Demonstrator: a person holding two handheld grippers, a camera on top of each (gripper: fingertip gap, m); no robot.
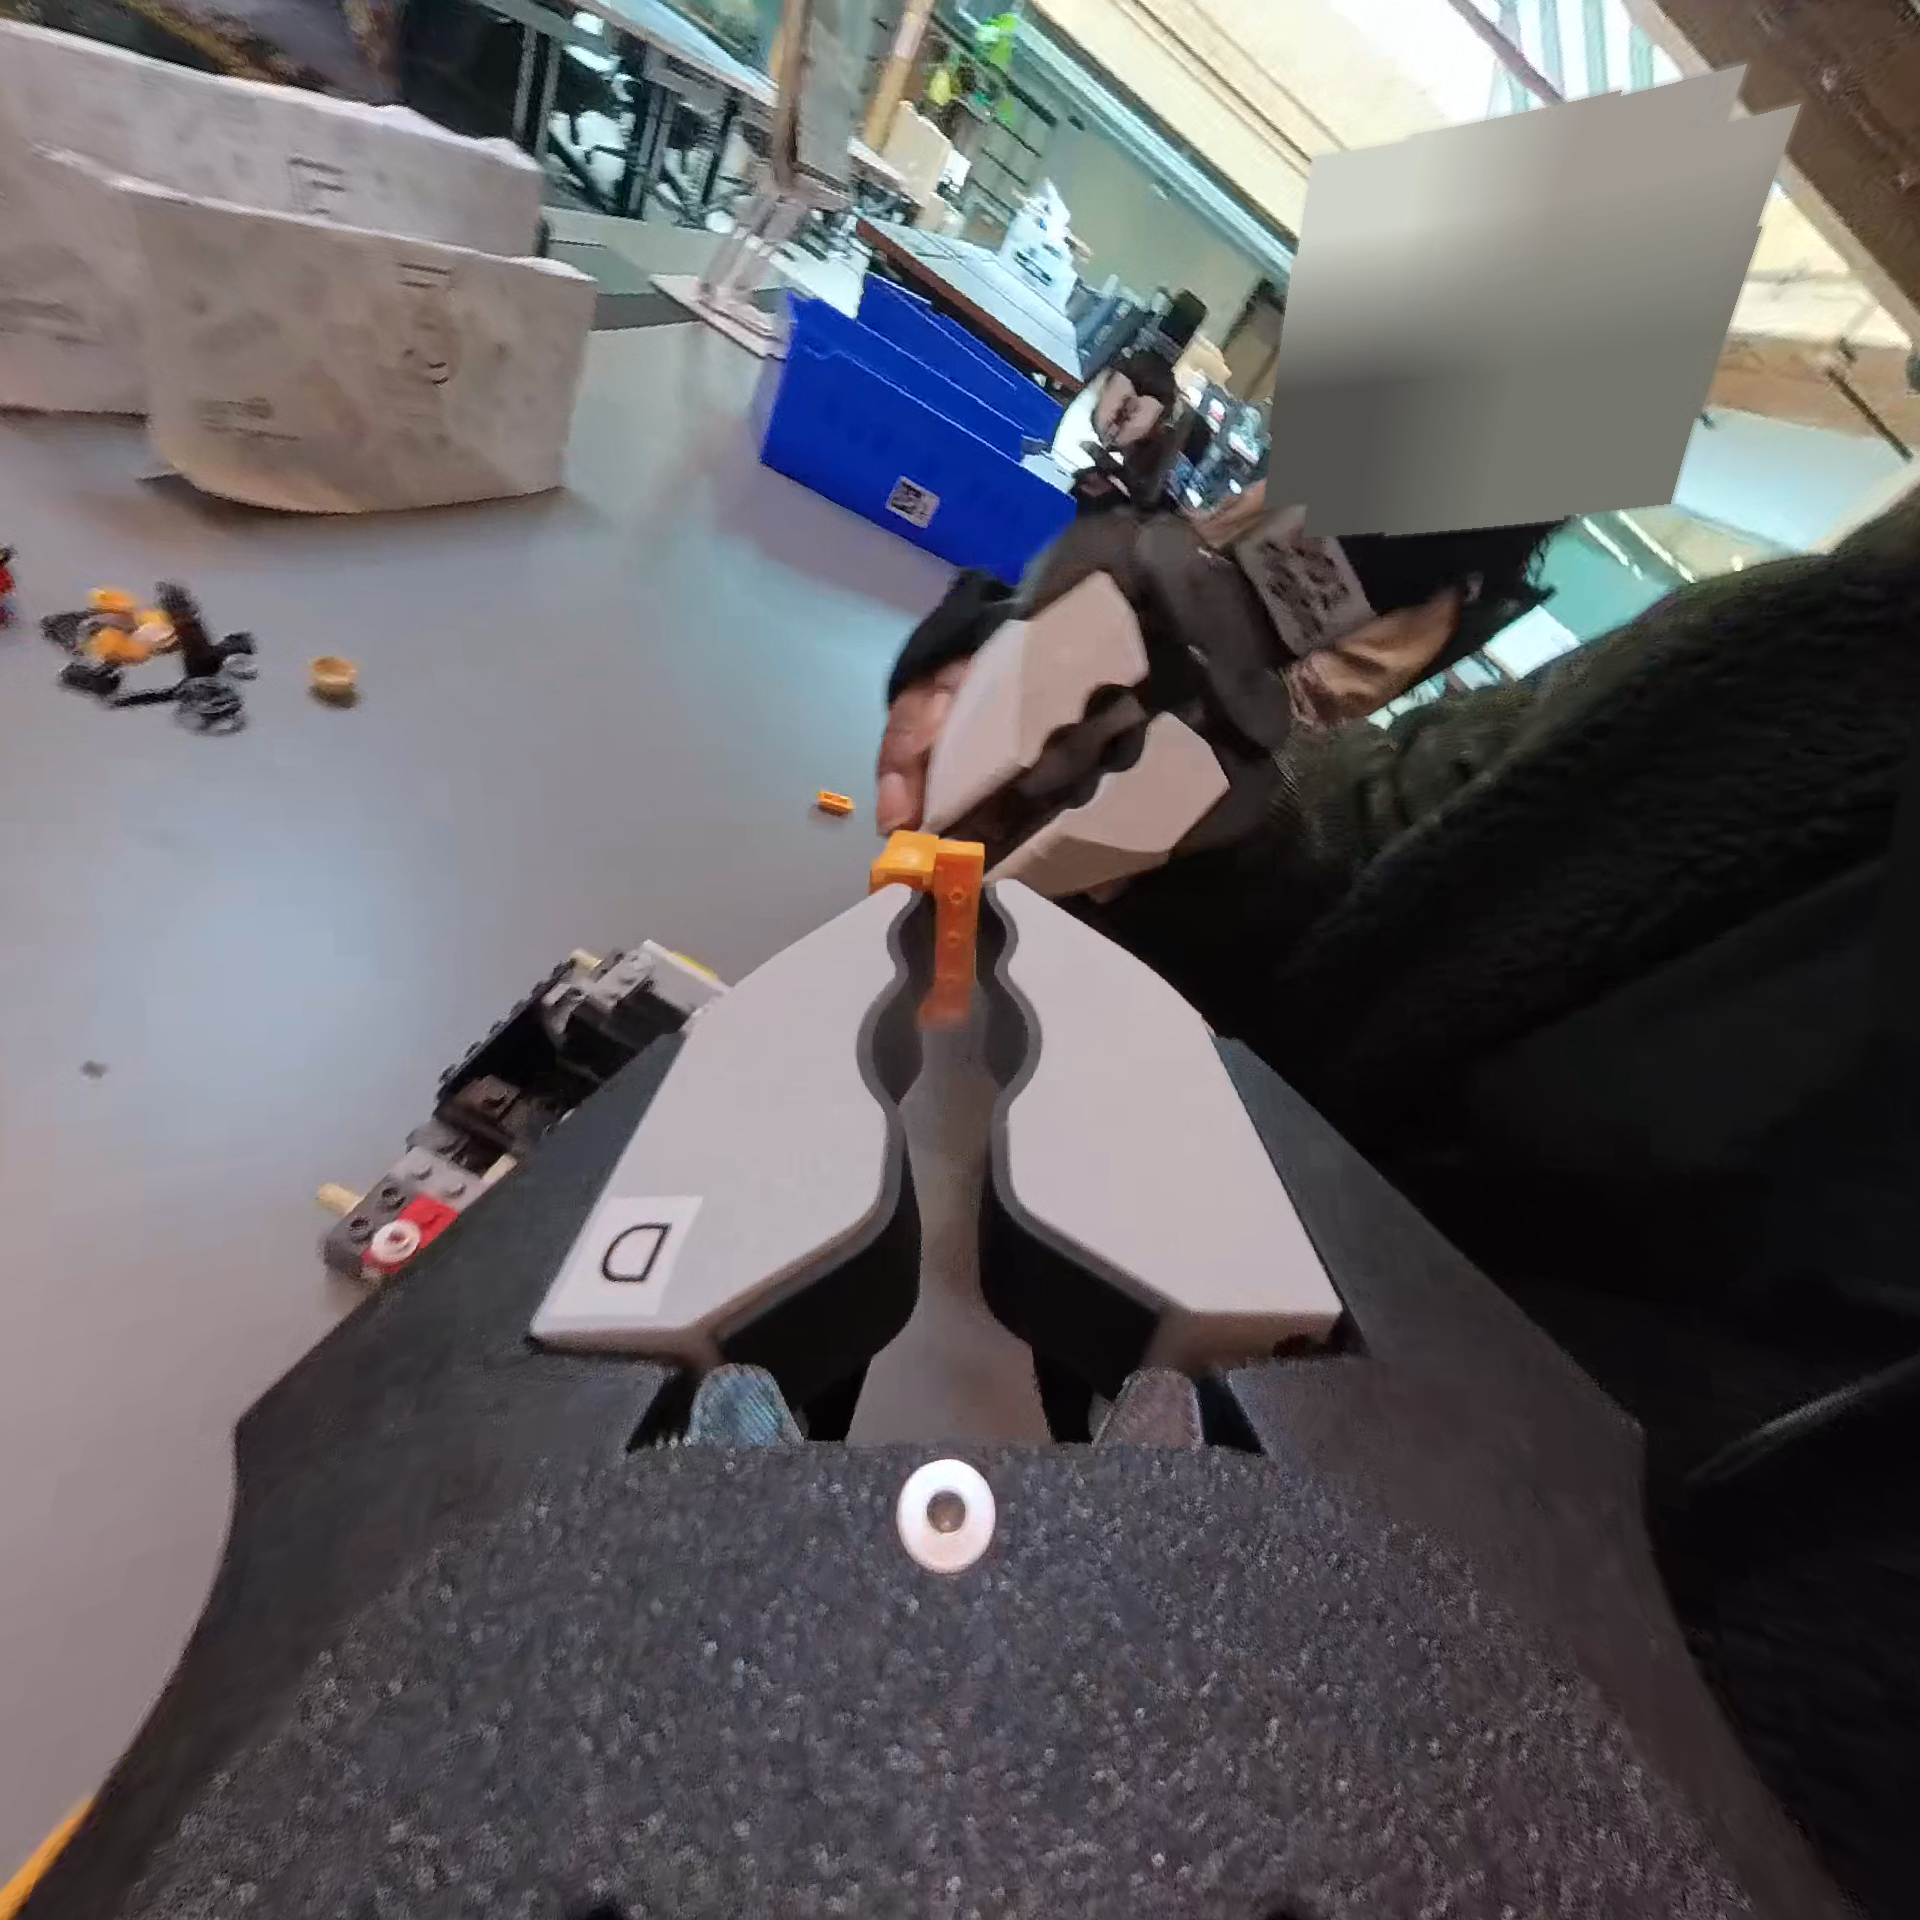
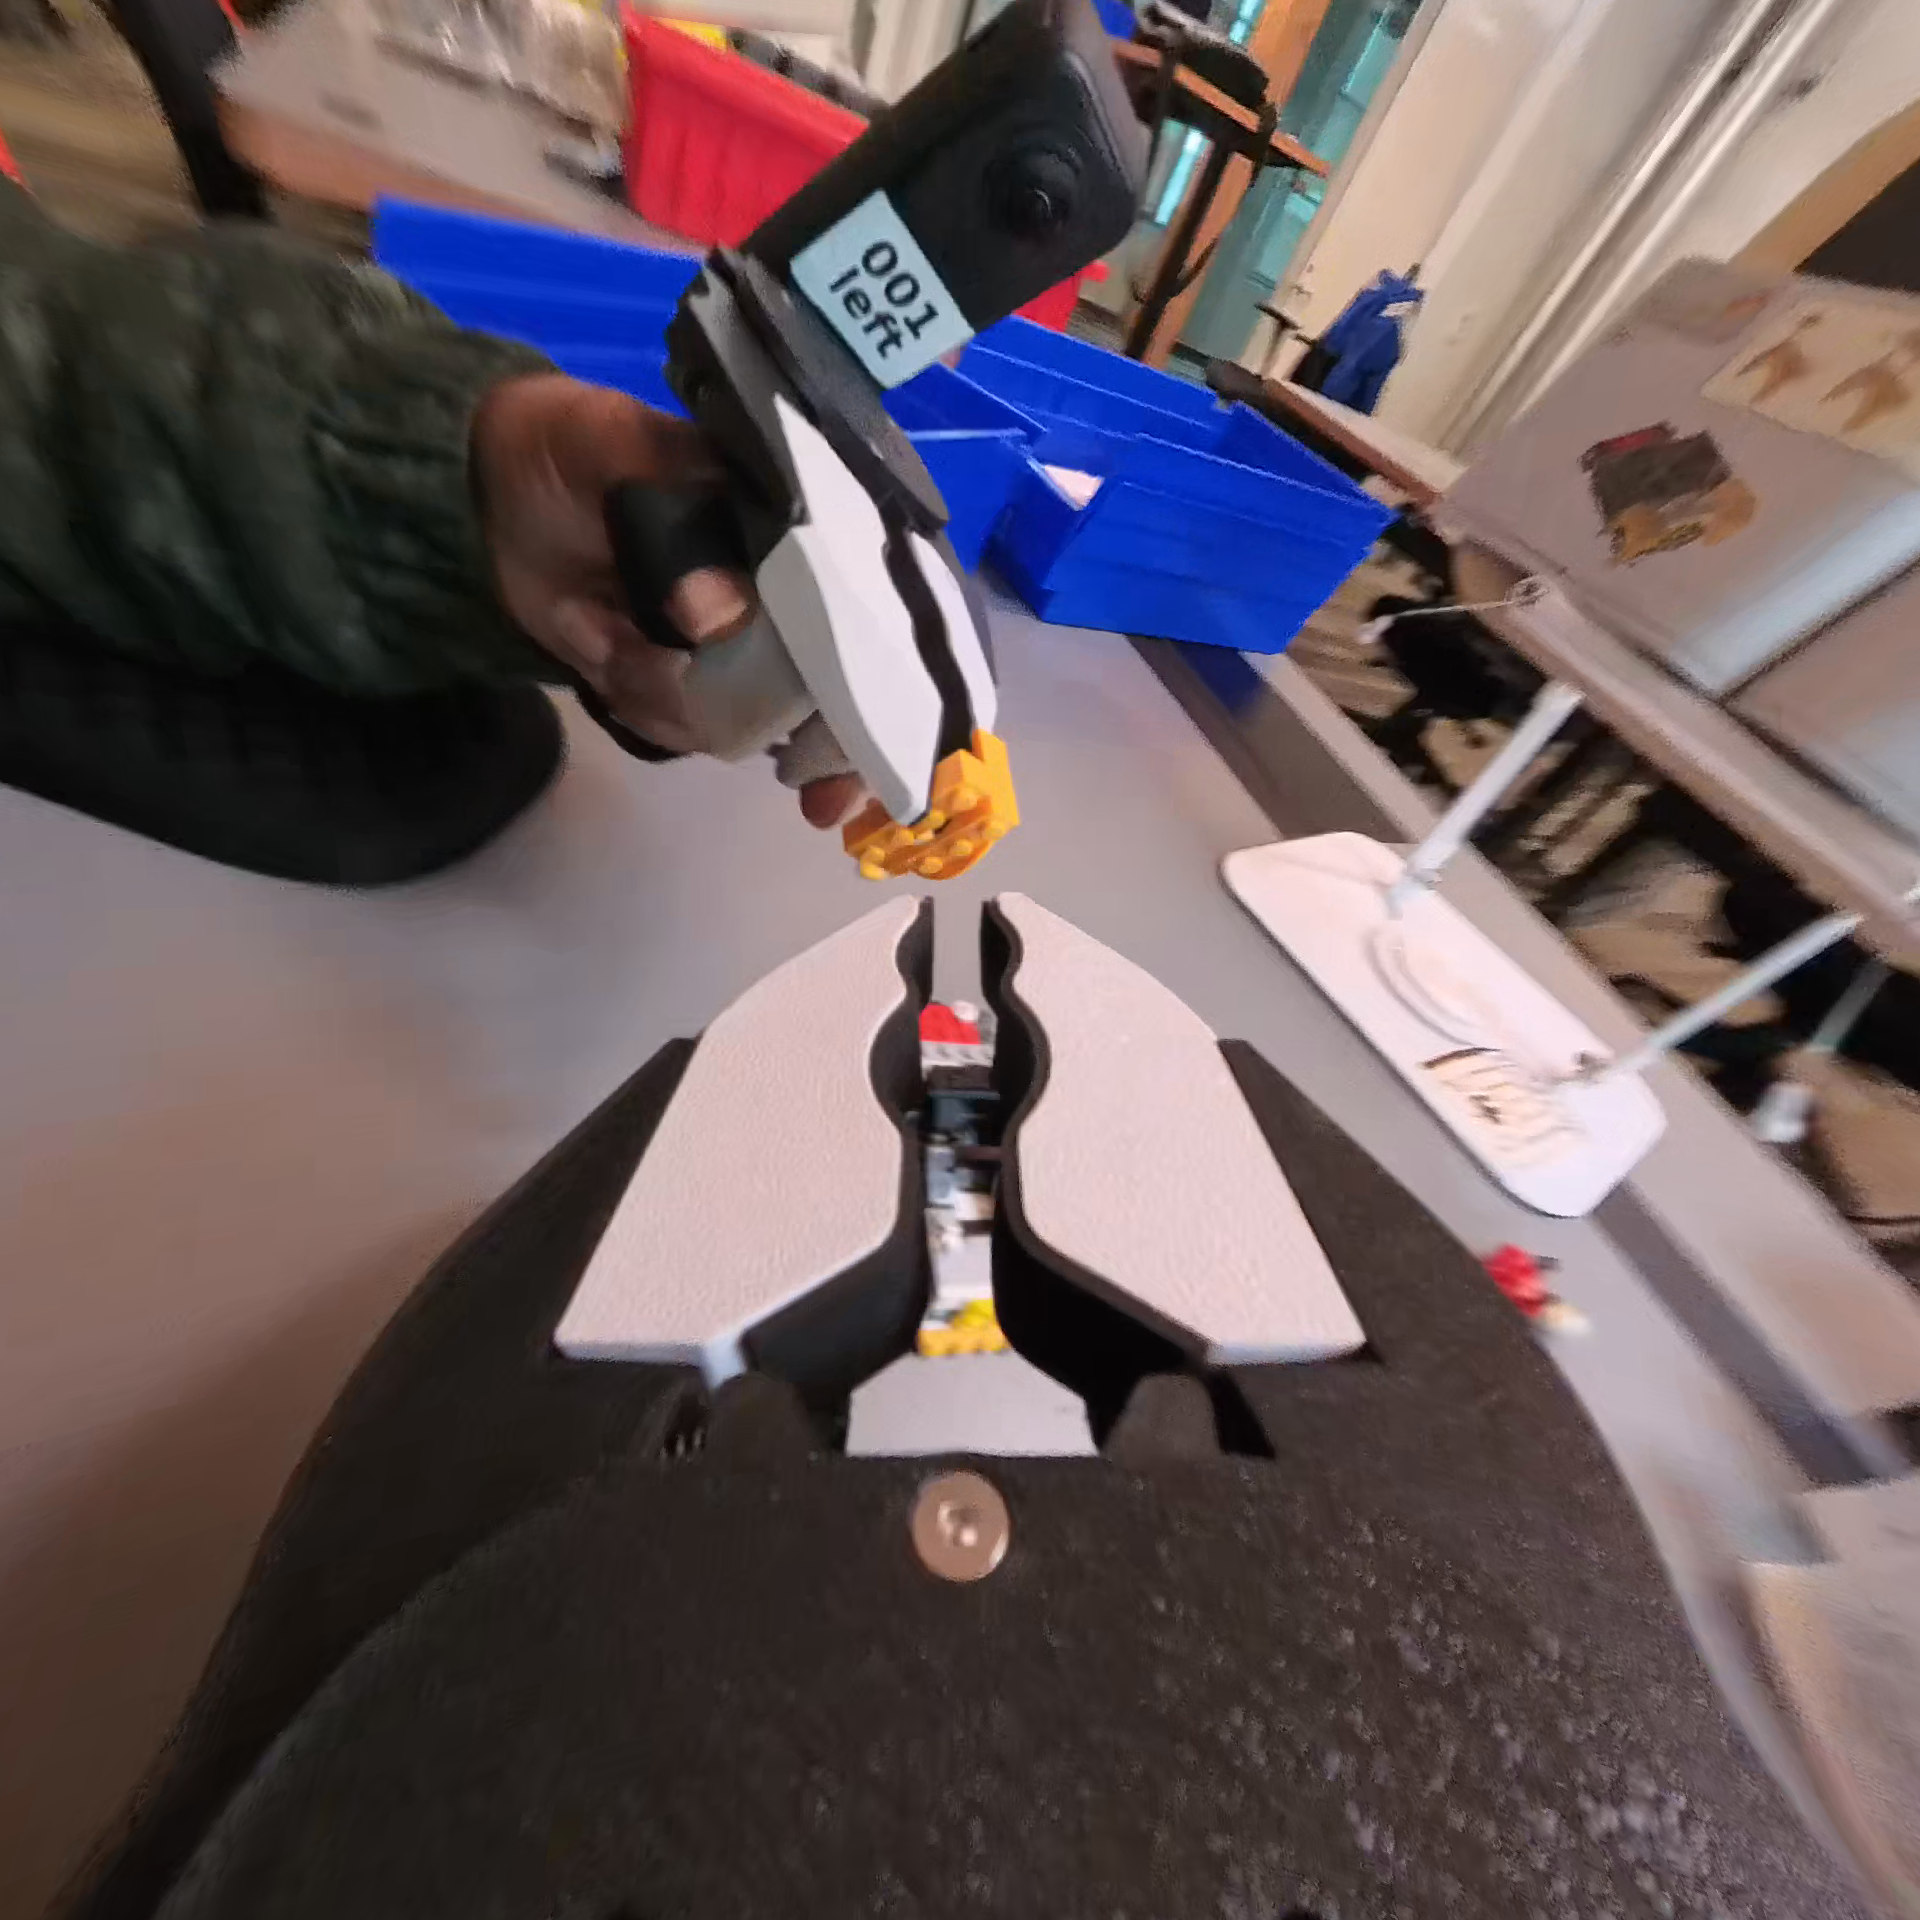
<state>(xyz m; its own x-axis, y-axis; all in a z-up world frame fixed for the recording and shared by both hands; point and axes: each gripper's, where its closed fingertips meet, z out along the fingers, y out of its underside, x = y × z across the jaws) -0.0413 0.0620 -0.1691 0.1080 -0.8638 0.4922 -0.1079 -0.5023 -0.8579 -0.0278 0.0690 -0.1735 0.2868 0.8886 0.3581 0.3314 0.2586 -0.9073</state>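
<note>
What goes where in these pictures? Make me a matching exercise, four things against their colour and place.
1 brick piece
2 bins
3 brick model
4 stand base

A white, near the table edge
B orange, pinched in the left gripper
C blue, far across the table
D grey and black, on the table beside the left gripper

Pairs: 1-B, 2-C, 3-D, 4-A
</note>
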